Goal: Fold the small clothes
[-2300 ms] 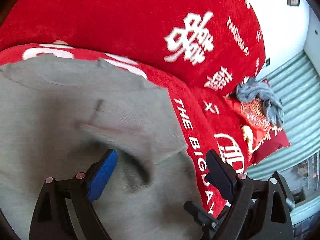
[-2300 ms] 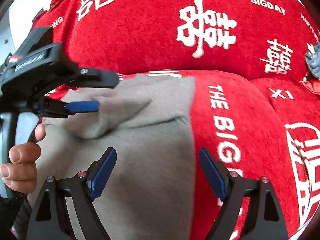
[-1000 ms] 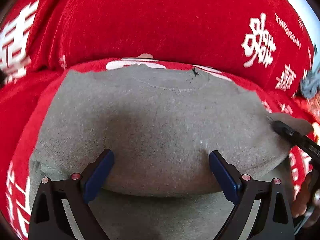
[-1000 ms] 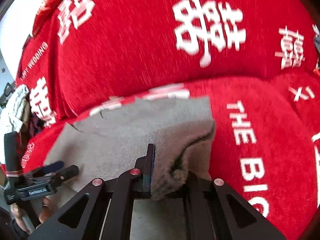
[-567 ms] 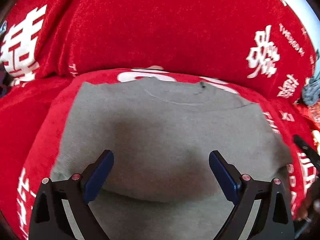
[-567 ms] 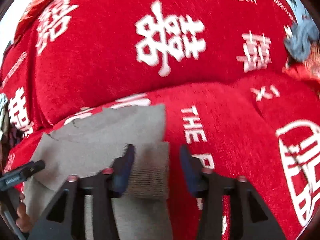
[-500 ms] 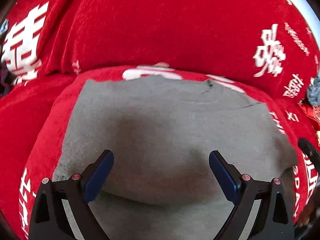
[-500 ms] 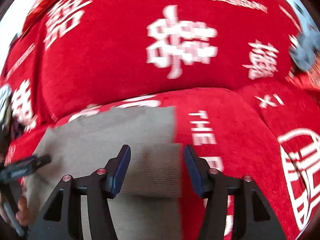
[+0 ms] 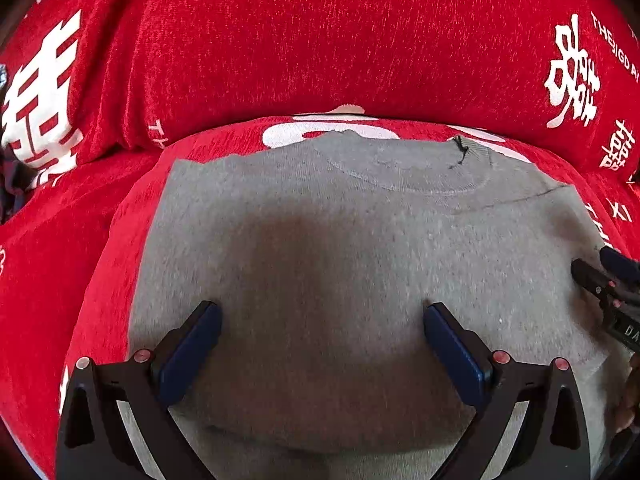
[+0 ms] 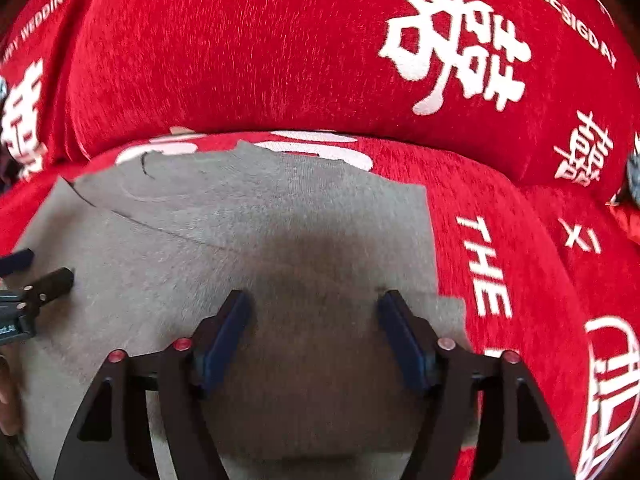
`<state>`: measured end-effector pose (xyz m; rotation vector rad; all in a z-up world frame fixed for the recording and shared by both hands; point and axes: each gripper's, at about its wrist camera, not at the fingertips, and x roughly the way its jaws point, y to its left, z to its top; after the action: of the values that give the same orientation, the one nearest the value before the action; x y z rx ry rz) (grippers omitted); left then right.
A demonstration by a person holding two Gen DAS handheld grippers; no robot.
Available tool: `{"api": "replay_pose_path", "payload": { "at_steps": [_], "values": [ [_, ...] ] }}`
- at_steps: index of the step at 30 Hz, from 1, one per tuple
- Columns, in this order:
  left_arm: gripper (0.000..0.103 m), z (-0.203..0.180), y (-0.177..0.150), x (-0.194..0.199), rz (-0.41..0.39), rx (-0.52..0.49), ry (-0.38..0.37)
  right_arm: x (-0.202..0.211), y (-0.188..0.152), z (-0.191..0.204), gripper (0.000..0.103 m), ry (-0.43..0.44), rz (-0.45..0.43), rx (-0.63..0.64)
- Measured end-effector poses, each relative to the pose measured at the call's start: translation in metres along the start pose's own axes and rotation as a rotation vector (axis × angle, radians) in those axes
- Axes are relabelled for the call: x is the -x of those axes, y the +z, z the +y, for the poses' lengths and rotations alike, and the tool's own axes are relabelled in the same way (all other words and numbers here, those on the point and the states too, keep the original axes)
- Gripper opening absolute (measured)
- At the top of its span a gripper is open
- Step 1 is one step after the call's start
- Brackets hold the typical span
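Observation:
A grey knit sweater [image 9: 328, 240] lies flat on a red sofa seat, neckline toward the backrest, both sides folded in. It also shows in the right wrist view [image 10: 256, 224]. My left gripper [image 9: 320, 320] is open and empty, hovering over the sweater's middle. My right gripper [image 10: 314, 308] is open and empty over the sweater's right part, near its folded right edge. The right gripper's tip shows at the right edge of the left wrist view [image 9: 608, 280]. The left gripper's tip shows at the left edge of the right wrist view [image 10: 36, 280].
The sofa is covered in red fabric [image 9: 320, 40] with white characters and lettering; its backrest [image 10: 248, 40] rises just behind the sweater. A grey bundle [image 10: 634, 168] lies at the far right of the seat.
My right gripper held the sweater's right sleeve a second ago, laid it over the body, opened and let go. My left gripper stayed open and drifted slightly over the sweater.

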<state>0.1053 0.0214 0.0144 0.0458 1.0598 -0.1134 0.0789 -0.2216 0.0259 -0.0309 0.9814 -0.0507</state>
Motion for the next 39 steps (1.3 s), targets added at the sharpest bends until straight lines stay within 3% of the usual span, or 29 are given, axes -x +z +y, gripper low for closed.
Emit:
{"api": "replay_pose_path", "payload": {
  "at_steps": [4, 7, 11, 15, 20, 25, 27, 39],
  "values": [
    [0.102, 0.005, 0.01, 0.0, -0.011, 0.019, -0.011, 0.007, 0.011, 0.0, 0.073, 0.04, 0.003, -0.066],
    [0.102, 0.008, 0.017, -0.015, 0.015, 0.035, 0.003, -0.003, 0.015, 0.012, 0.073, 0.032, 0.02, -0.038],
    [0.102, 0.008, 0.024, -0.022, 0.027, 0.02, 0.004, -0.023, 0.024, 0.011, 0.082, 0.039, 0.043, -0.051],
    [0.102, 0.009, 0.023, -0.014, 0.027, 0.038, 0.019, -0.02, 0.038, 0.002, 0.082, 0.04, 0.091, -0.105],
    [0.102, -0.002, 0.001, 0.011, -0.004, 0.042, -0.017, 0.027, 0.01, 0.013, 0.082, 0.123, -0.006, -0.085],
    [0.102, -0.018, -0.027, 0.017, -0.037, -0.012, 0.03, 0.023, -0.025, 0.039, 0.082, 0.089, 0.022, -0.003],
    [0.102, -0.019, -0.032, 0.02, -0.045, -0.005, 0.035, 0.027, -0.032, 0.046, 0.083, 0.052, -0.034, 0.038],
    [0.102, -0.016, -0.053, 0.036, -0.074, 0.013, 0.043, 0.03, -0.045, 0.06, 0.084, 0.056, -0.069, 0.01]
  ]
}}
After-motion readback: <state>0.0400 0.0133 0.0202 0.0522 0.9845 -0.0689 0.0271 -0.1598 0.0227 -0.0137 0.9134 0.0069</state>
